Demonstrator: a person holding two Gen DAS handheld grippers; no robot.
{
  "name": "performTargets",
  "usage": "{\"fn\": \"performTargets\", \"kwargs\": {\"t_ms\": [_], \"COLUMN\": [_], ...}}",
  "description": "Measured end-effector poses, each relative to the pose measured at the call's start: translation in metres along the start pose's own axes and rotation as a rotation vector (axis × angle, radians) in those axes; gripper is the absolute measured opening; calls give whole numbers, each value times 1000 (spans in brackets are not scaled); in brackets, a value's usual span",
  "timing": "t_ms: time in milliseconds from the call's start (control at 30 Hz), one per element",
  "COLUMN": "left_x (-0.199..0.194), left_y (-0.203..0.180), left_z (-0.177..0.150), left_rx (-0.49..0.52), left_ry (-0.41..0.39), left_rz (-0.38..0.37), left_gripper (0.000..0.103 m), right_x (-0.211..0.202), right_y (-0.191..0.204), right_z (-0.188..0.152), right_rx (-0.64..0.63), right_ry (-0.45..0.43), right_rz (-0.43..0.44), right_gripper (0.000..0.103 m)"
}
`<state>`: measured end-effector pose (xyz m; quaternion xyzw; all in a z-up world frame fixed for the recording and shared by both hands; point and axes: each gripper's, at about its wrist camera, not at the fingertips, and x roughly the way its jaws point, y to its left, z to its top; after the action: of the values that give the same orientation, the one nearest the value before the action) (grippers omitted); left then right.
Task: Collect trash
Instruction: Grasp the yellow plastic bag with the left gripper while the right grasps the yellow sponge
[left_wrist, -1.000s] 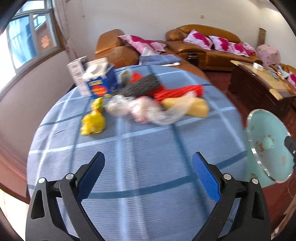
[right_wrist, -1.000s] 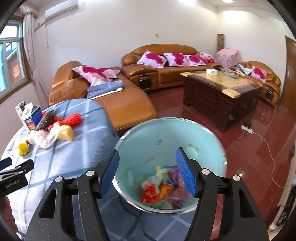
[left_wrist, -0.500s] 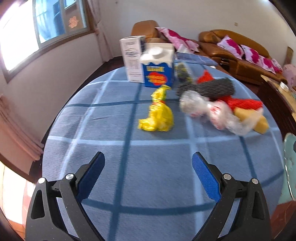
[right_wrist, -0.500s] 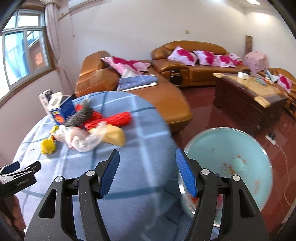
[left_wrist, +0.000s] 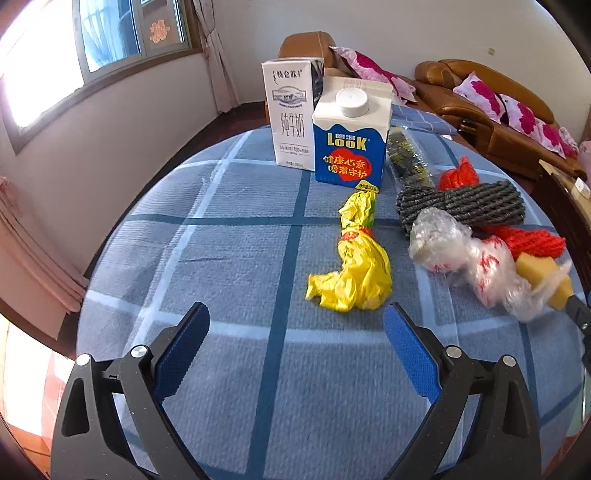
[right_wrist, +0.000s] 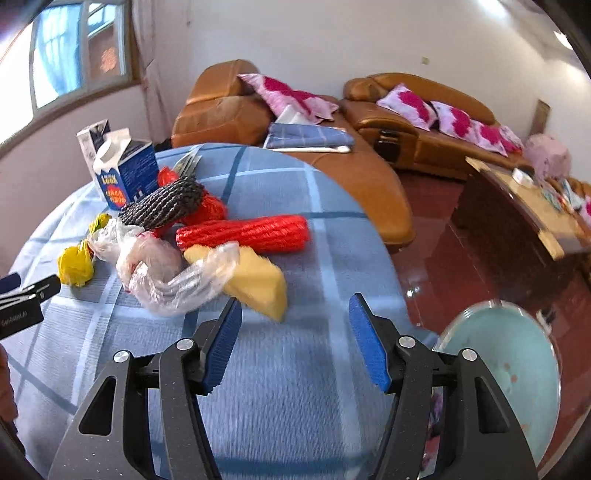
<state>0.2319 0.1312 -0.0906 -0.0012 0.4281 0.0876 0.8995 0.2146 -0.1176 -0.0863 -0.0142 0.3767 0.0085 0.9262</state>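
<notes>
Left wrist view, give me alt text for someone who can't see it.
An open left gripper hovers over a blue checked tablecloth, aimed at a crumpled yellow plastic wrapper. Behind stand a blue-and-white drink carton and a white milk carton.

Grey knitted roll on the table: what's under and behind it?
Red knitted pieces poke out beneath and behind the grey knitted roll: a red bundle and a long red roll in front. How far the red bundle extends under it is hidden.

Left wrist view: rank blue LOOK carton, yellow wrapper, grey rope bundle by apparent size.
1. Blue LOOK carton, largest though farthest back.
2-3. Yellow wrapper and grey rope bundle look about alike; the wrapper lies nearer the camera, so no ranking.
</notes>
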Motion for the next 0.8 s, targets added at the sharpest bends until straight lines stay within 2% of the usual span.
{"fn": "performTargets", "kwargs": {"t_ms": [233, 300, 367, 433, 467, 500, 600, 700, 767, 800], "left_x": [21, 28, 35, 42, 43, 43, 39, 29, 19, 16], "left_y": [-9, -9, -11, -12, -12, -11, -9, -7, -5, -3], "left_z": [26, 31, 35, 37, 37, 36, 33, 30, 27, 26], "left_rx": [-10, -21, -25, -28, -30, -29, -30, -23, -26, -30], "left_ry": [-1, 7, 19, 34, 36, 38, 26, 6, 0, 1], "left_rz": [11, 5, 0, -26, -30, -35, -47, -49, -53, -59], "left_gripper": [92, 91, 82, 67, 64, 54, 47, 35, 21, 21], "right_x": [32, 36, 36, 32, 30, 25, 10, -6, -18, -24], "right_y": [21, 24, 25, 24, 22, 20, 13, 9, 8, 8], "right_z": [15, 15, 13, 11, 10, 8, 6, 3, 0, -4], "right_rx": [-127, -146, -146, -136, -128, -115, -65, -23, -9, -2], "right_ry": [45, 54, 56, 47, 44, 38, 25, 6, -6, -14], "right_rz": [44, 61, 69, 81, 87, 91, 96, 91, 73, 66], "right_gripper": [60, 44, 41, 37, 36, 36, 36, 36, 36, 36]}}
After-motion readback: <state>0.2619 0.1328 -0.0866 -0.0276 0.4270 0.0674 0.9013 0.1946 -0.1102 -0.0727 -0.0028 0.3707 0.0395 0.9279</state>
